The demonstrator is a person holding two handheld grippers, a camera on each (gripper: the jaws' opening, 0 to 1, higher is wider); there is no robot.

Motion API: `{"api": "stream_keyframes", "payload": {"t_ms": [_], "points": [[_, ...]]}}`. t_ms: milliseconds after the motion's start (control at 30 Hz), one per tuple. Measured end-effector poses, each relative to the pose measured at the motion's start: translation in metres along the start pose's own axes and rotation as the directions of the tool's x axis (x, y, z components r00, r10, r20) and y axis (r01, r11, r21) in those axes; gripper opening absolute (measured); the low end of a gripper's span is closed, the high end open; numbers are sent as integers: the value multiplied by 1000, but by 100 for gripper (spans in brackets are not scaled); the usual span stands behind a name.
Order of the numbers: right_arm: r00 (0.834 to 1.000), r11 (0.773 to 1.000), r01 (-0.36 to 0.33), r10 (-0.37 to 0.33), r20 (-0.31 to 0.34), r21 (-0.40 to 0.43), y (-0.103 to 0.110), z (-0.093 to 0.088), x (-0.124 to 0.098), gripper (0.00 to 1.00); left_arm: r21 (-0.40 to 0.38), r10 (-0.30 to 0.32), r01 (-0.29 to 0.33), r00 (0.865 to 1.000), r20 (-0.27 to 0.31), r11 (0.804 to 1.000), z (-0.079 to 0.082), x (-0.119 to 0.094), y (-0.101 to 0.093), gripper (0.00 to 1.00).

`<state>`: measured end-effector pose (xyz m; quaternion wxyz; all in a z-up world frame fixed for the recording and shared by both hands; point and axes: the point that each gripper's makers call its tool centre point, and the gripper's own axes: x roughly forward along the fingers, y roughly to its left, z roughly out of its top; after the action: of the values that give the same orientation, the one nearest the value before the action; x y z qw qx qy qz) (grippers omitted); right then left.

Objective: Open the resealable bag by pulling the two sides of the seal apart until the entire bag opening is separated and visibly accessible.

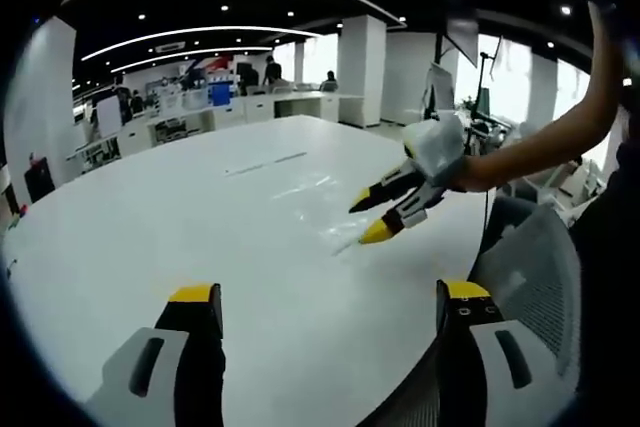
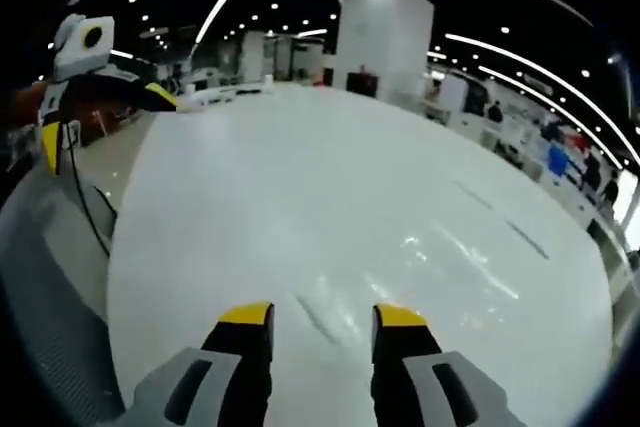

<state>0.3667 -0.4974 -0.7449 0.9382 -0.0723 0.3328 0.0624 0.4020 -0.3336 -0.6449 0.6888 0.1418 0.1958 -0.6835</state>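
A clear resealable bag (image 1: 318, 209) lies flat on the white table (image 1: 180, 217), hard to see except for glints. My right gripper (image 1: 367, 217) comes in from the right on a person's arm, open, with its yellow tips just over the bag's near edge. In the right gripper view the bag (image 2: 420, 262) lies ahead, and a thin strip of its edge runs between my right gripper's (image 2: 322, 317) open jaws. My left gripper (image 1: 330, 295) is open and hangs over the table's near edge, well short of the bag. It also appears as the left gripper (image 2: 105, 119) at the upper left.
A grey mesh chair (image 1: 535, 277) stands at the table's edge, seen again as the chair (image 2: 50, 277) with a black cable (image 2: 85, 207) hanging by it. Two short dark marks (image 1: 265, 164) lie on the tabletop. Desks, pillars and people are far behind.
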Motion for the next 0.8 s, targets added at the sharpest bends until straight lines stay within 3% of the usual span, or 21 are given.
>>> {"api": "stream_keyframes", "payload": {"t_ms": [67, 300, 433, 800], "points": [[999, 999, -2, -1, -50, -55, -2, -9, 5, 32, -2, 0, 0, 1000, 0, 1000, 0, 0, 0, 86], [998, 999, -15, 12, -68, -40, -1, -16, 18, 25, -5, 0, 0, 1000, -9, 1000, -2, 1, 0, 86], [998, 998, -23, 20, -67, -56, 0, -15, 19, 14, -9, 3, -3, 1000, -9, 1000, -2, 1, 1, 85], [995, 996, -52, 45, -91, -79, 3, -23, 24, 7, -13, 9, -9, 1000, -22, 1000, -5, 0, 3, 84]]}}
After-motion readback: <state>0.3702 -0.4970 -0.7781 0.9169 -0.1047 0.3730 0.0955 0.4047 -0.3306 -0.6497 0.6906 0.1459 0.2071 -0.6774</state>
